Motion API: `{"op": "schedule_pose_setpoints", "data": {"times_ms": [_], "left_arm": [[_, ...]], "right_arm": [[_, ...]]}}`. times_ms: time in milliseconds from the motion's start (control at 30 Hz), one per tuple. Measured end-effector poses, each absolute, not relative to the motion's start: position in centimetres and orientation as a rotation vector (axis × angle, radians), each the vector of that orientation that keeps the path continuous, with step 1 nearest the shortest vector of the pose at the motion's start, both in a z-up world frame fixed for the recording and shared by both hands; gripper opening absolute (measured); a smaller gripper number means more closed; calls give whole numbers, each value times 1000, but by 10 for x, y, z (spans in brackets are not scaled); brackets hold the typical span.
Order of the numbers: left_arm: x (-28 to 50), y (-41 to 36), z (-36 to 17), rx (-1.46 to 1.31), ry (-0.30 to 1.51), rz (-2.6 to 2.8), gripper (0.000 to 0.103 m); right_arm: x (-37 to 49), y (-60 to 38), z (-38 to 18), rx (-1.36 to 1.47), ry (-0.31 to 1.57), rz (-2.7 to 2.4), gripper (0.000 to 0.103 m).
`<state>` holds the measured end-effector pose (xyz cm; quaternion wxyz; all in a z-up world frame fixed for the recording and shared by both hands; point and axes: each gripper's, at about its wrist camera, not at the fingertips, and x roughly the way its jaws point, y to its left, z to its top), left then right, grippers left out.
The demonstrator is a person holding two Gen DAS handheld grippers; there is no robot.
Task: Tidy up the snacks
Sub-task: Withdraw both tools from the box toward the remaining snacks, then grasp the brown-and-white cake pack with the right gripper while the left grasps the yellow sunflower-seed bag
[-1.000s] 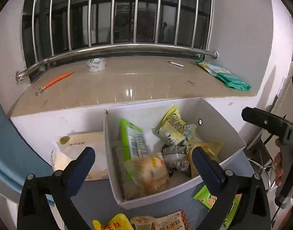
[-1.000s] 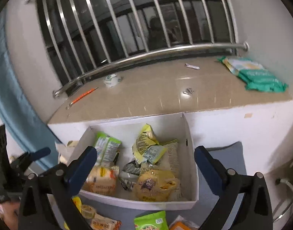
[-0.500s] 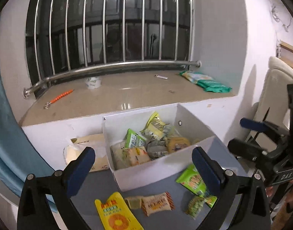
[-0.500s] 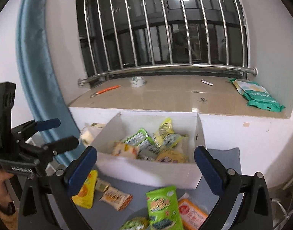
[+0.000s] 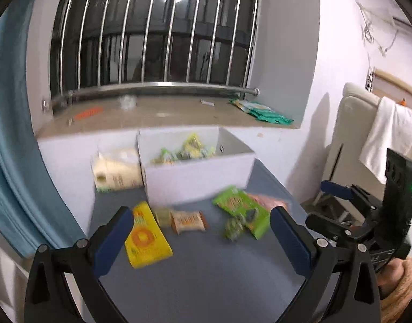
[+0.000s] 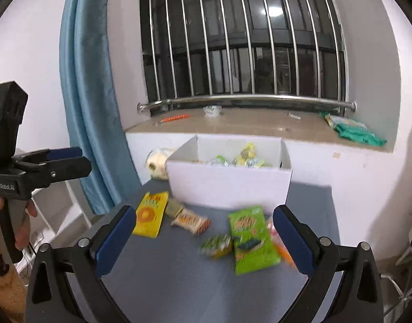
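A white box (image 5: 198,173) (image 6: 230,185) holding several snack packets stands at the back of the grey table (image 5: 206,269) (image 6: 179,263). In front of it lie a yellow pouch (image 5: 145,239) (image 6: 150,212), an orange-brown biscuit pack (image 5: 188,220) (image 6: 191,219), a green bag (image 5: 241,210) (image 6: 251,237) and a small green packet (image 5: 234,227) (image 6: 215,245). My left gripper (image 5: 200,239) is open and empty, well back from the snacks. My right gripper (image 6: 203,241) is open and empty too. Each gripper shows at the edge of the other's view.
A beige paper-towel pack (image 5: 117,171) (image 6: 157,162) sits left of the box. Behind is a stone window ledge (image 5: 163,114) (image 6: 249,123) with green packets (image 5: 262,111) (image 6: 354,129) and an orange pen (image 6: 175,118). A blue curtain (image 6: 93,107) hangs left; a towel (image 5: 389,140) right.
Both grippers have pulled back and up from over the box. The loose snacks on the table in front of it have come into full view. Both stay open and empty.
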<state>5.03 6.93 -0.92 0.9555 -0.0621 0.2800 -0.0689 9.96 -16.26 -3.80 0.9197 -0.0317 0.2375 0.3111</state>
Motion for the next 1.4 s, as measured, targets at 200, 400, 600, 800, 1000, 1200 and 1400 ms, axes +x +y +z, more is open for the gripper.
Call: {"op": "schedule_pose_setpoints", "data": {"times_ms": [200,400,600,800,1000,1200,1400], "left_arm": [[27,88,-55,-258,651,-142,103],[18,95,-63,-249,658,-126,103],[16,98,-67,-230,659,-134,103],[17,104,-76,-242,679,-133,103],[16,112,-84,-244,695,-120,103],[18,124,-96,-268,718,-101,103],[35,132,-106,-272,738,-80,103]], "right_arm": [[78,-151,-66,-110,524,641,103],[108,-118,-89,-150,635,691,103],[173,-53,-120,-347,753,787,103],[235,-3,-157,-513,866,809,103],[260,25,-188,-573,1008,862,103],[266,14,-187,-469,1023,914,56],[244,-8,-169,-406,984,896,44]]}}
